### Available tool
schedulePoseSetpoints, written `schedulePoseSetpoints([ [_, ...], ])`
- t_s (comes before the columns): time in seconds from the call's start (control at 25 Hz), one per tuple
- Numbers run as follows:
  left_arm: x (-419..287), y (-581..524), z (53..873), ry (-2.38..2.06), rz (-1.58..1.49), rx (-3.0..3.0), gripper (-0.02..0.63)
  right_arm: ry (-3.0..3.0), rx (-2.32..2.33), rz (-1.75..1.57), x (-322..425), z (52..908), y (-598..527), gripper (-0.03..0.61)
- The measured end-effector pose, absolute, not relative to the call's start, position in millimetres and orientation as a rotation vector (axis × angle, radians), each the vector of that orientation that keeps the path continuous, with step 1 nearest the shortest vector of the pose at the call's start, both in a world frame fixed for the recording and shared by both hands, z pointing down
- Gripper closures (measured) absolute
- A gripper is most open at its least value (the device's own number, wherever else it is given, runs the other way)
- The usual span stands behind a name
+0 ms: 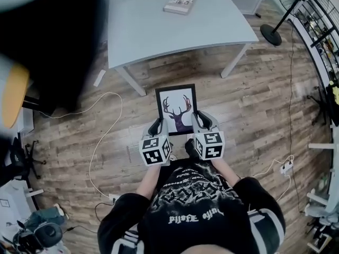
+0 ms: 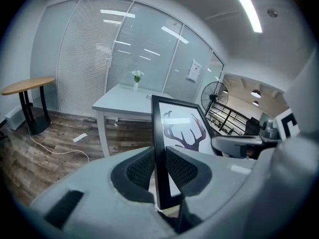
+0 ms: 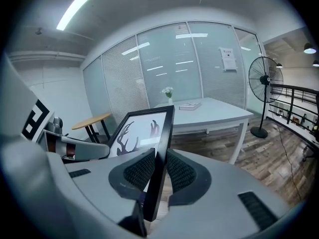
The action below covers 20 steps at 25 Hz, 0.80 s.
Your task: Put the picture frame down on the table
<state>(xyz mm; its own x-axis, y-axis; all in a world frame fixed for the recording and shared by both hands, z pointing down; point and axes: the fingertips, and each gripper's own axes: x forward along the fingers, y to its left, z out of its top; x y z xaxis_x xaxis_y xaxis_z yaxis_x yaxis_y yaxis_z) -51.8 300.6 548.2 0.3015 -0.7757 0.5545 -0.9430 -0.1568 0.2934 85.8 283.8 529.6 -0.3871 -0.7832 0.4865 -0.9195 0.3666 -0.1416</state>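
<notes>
A black picture frame (image 1: 177, 109) with a dark antler print on white is carried face up over the wood floor, short of the grey table (image 1: 159, 36). My left gripper (image 1: 157, 127) is shut on the frame's left edge (image 2: 160, 153), its pads pressing both sides. On the opposite edge (image 3: 160, 158) my right gripper (image 1: 202, 121) is likewise shut. The frame tilts up towards the table in both gripper views.
On the table lie a book (image 1: 179, 3) and a small vase of white flowers (image 2: 136, 78). A pedestal fan (image 1: 280, 20) stands at the right, a round wooden side table (image 2: 27, 86) at the left. White cables (image 1: 103, 136) trail over the floor.
</notes>
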Motion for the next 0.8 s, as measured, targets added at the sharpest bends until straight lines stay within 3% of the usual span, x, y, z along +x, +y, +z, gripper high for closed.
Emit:
schedulePoseSetpoints([
  [0.8, 20, 149, 541, -1.626, 0.327, 1.907, 0.532, -2.381, 1.376, 0.527, 155, 520, 119, 0.505],
])
